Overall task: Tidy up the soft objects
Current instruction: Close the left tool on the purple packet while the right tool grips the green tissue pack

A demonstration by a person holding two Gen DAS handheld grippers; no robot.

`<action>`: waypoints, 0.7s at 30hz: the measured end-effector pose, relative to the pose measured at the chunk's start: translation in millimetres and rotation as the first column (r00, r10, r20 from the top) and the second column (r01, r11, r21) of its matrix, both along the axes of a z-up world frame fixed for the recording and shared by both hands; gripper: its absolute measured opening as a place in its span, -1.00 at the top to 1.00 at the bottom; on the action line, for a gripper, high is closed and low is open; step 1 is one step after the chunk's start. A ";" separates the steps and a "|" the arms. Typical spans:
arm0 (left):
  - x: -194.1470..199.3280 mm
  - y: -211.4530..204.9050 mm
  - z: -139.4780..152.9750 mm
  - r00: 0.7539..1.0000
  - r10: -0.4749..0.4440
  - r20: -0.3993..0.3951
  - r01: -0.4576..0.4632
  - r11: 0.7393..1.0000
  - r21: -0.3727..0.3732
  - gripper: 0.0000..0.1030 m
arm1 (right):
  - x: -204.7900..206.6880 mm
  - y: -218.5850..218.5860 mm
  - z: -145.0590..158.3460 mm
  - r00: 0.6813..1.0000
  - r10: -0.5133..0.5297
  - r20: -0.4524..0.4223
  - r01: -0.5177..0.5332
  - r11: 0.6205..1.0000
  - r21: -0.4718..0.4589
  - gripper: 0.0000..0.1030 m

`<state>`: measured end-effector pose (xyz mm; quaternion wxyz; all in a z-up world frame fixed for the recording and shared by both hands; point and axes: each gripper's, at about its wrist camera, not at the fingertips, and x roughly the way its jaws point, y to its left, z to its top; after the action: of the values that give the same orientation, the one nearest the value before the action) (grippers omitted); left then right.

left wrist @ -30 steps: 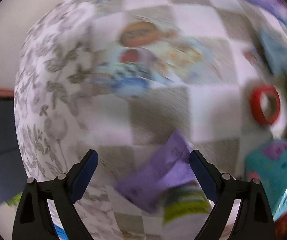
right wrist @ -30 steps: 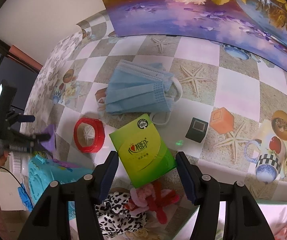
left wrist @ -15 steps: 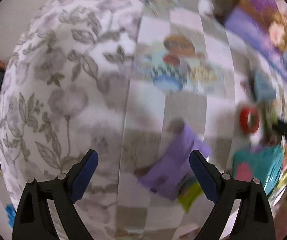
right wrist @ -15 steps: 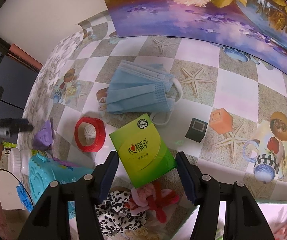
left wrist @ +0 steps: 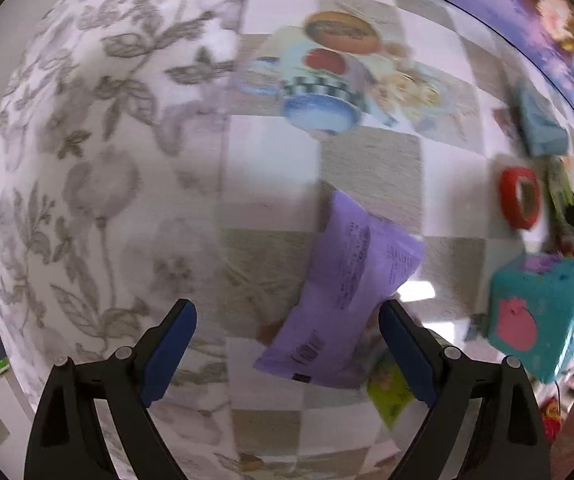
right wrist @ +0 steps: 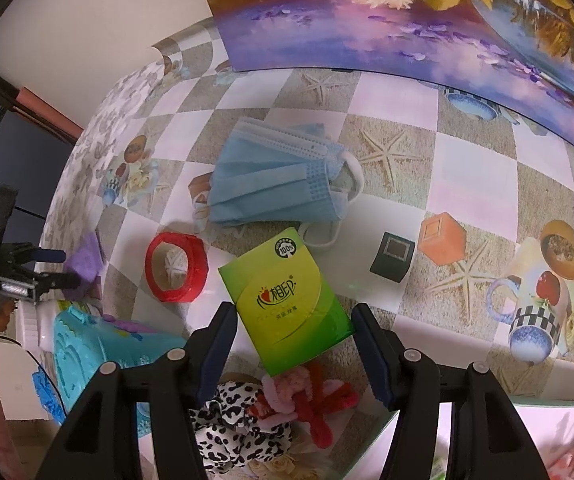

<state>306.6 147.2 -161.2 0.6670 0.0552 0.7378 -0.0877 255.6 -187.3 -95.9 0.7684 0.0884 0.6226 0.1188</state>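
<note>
A purple soft packet (left wrist: 351,288) lies flat on the checked tablecloth, just ahead of my left gripper (left wrist: 287,312), nearer its right finger. That gripper is open and points down; its pads do not touch the packet. From the right wrist view, the left gripper (right wrist: 63,266) sits beside the purple packet (right wrist: 85,258) at the table's left edge. My right gripper (right wrist: 293,320) is shut on a green tissue pack (right wrist: 287,300), held above the table. Blue face masks (right wrist: 279,176) lie beyond it. A leopard scrunchie (right wrist: 235,412) and pink-red fuzzy pieces (right wrist: 307,392) lie under the pack.
A red tape ring (right wrist: 175,266), a teal box (right wrist: 99,344), a small black cube (right wrist: 391,258) and an orange cube (right wrist: 441,238) stand on the table. A flower painting (right wrist: 407,20) leans at the back. The tablecloth drops off at the left edge (left wrist: 87,200).
The left gripper drew away to the left, then came back toward the purple packet and lower over it. The packet stayed put. The right gripper and green pack did not move.
</note>
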 end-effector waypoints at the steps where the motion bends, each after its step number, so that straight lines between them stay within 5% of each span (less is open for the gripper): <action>1: 0.1 1.7 -1.1 1.000 0.006 0.016 -0.007 1.000 0.009 -0.80 | 0.1 0.0 0.2 1.000 0.000 0.001 0.000 1.000 0.000 -0.21; 9: -16.7 13.3 -16.4 0.998 0.023 0.052 -0.022 1.000 -0.016 -0.45 | -0.5 0.6 -1.0 1.000 -0.005 0.001 0.005 1.000 -0.004 -0.19; 16: -21.6 11.9 19.7 0.985 0.114 0.130 -0.111 0.993 -0.032 0.17 | -5.8 -4.1 4.8 0.998 -0.047 0.034 0.046 0.999 0.025 -0.18; 21: -27.7 20.3 22.2 0.962 0.198 0.186 -0.191 0.980 -0.053 0.21 | -17.2 -9.8 23.5 0.989 -0.118 0.090 0.113 0.992 0.055 -0.18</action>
<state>278.9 167.4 -139.0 0.7406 -0.0212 0.6710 -0.0289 238.4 -197.1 -72.4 0.7998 0.1377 0.5767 0.0936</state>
